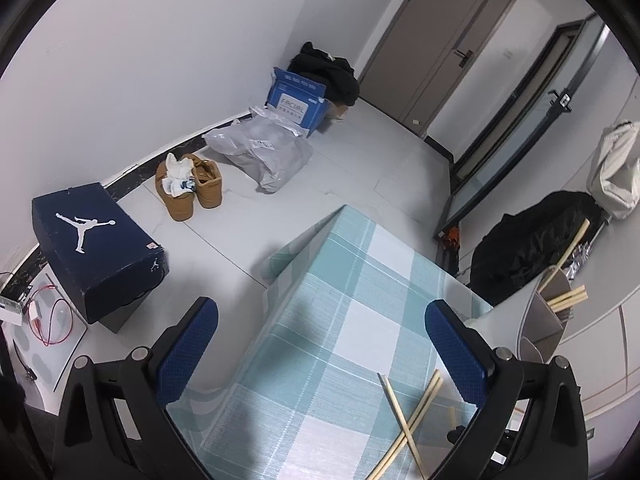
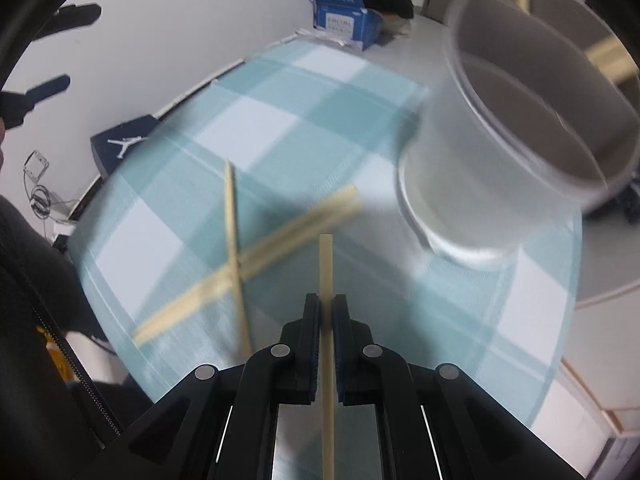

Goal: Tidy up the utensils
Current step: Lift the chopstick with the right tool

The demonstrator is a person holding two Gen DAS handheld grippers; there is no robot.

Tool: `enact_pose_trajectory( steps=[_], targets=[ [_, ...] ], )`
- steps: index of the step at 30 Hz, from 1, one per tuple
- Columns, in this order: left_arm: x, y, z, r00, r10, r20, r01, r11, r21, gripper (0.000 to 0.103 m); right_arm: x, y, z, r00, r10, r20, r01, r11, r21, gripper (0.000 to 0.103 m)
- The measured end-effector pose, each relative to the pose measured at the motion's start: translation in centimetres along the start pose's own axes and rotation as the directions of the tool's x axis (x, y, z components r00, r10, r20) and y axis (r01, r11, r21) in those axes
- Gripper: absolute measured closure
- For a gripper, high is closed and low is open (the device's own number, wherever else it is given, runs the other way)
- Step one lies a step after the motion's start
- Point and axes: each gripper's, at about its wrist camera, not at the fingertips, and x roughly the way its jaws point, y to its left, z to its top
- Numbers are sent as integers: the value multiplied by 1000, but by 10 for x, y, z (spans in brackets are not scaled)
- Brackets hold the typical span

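One chopstick (image 2: 326, 268) is clamped upright between the pads of the right hand-held gripper (image 2: 327, 312). Three more chopsticks (image 2: 256, 256) are left crossed on the checked surface (image 2: 256, 120), beside the holder (image 2: 520, 152). The left hand-held gripper (image 1: 320, 344) is spread wide, empty.

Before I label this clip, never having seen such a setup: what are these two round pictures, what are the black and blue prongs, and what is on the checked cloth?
A person holds a two-finger tool in each hand, each with a fisheye camera looking along its fingers. The left camera shows the left tool open over the checked cloth, holding nothing. The right camera shows the right tool shut on one chopstick. Three loose chopsticks lie crossed on the cloth. Beside them stands a round holder with dividers, already containing chopsticks.
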Motion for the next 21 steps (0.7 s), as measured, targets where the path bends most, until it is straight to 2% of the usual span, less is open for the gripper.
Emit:
enact_pose_trajectory(
  steps=[6, 13, 21],
  targets=[
    [8, -13, -7, 1000, 5, -30, -4, 999, 32, 1, 2, -11, -14, 998, 38, -43, -38, 999, 5, 97],
    [23, -25, -19, 994, 5, -109, 6, 995, 101, 1, 10, -9, -6, 997, 50, -55, -52, 998, -47, 96],
    [40, -27, -36, 967, -1, -256, 23, 996, 83, 1, 19, -8, 13, 995, 74, -68, -80, 992, -96, 94]
  ],
)
